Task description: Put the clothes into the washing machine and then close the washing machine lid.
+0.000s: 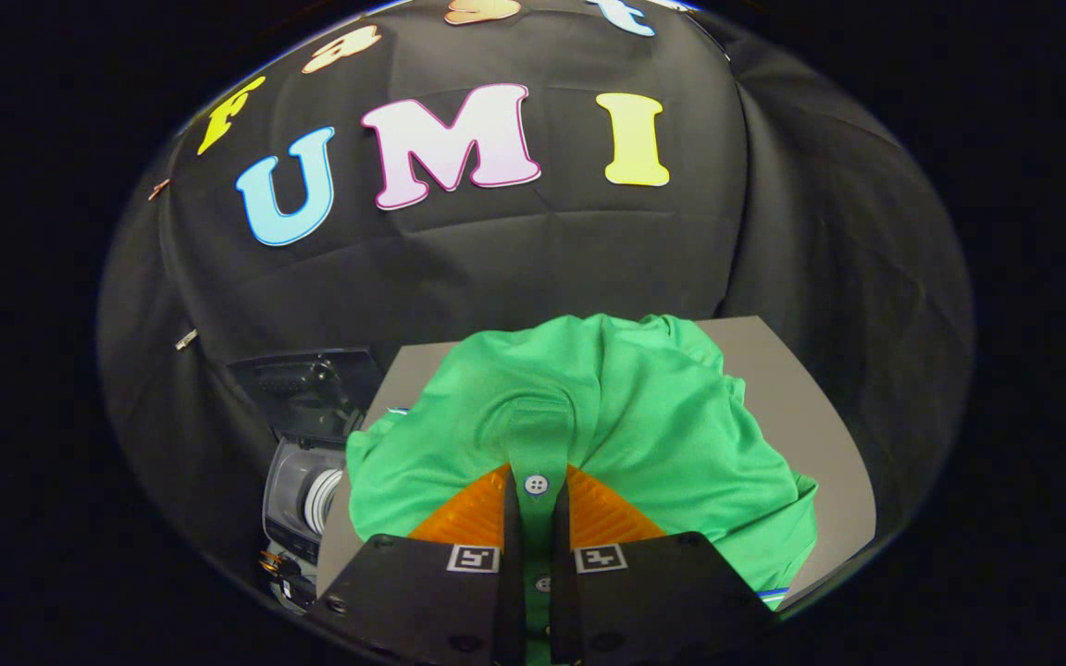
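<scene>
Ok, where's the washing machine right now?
In the gripper view, the washing machine sits left of the table, beside the green shirt pinched in the tongs.

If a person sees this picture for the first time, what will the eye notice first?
First the bright green shirt, heaped on the grey table. Its button strip is pinched between the fingers of the gripper. Beside the table stands the washing machine, lid raised.
</scene>
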A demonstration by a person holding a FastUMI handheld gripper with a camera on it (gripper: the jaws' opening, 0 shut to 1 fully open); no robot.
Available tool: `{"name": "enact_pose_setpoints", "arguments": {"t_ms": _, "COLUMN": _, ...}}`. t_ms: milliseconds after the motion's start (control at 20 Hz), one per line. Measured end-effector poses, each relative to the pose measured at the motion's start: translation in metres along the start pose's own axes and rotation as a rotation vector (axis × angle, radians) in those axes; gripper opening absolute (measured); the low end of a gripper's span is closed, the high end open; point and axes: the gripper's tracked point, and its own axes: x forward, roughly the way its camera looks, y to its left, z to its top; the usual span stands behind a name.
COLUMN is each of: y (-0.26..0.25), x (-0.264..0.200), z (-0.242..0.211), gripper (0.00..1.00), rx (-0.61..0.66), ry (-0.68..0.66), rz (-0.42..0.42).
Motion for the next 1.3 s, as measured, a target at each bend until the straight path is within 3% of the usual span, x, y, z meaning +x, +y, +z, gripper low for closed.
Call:
{"name": "enact_pose_setpoints", "arguments": {"t_ms": 300, "y": 0.009, "x": -0.052, "z": 0.068, "gripper": 0.15, "rx": 0.019, "ry": -0.109, "rz": 0.012}}
{"name": "enact_pose_setpoints", "arguments": {"t_ms": 600, "y": 0.045, "x": -0.09, "z": 0.099, "gripper": 0.14, "rx": 0.038, "ry": -0.16, "rz": 0.088}}
{"name": "enact_pose_setpoints", "arguments": {"t_ms": 1300, "y": 0.227, "x": -0.138, "z": 0.105, "gripper": 0.14, "rx": -0.041, "ry": -0.195, "rz": 0.307}}
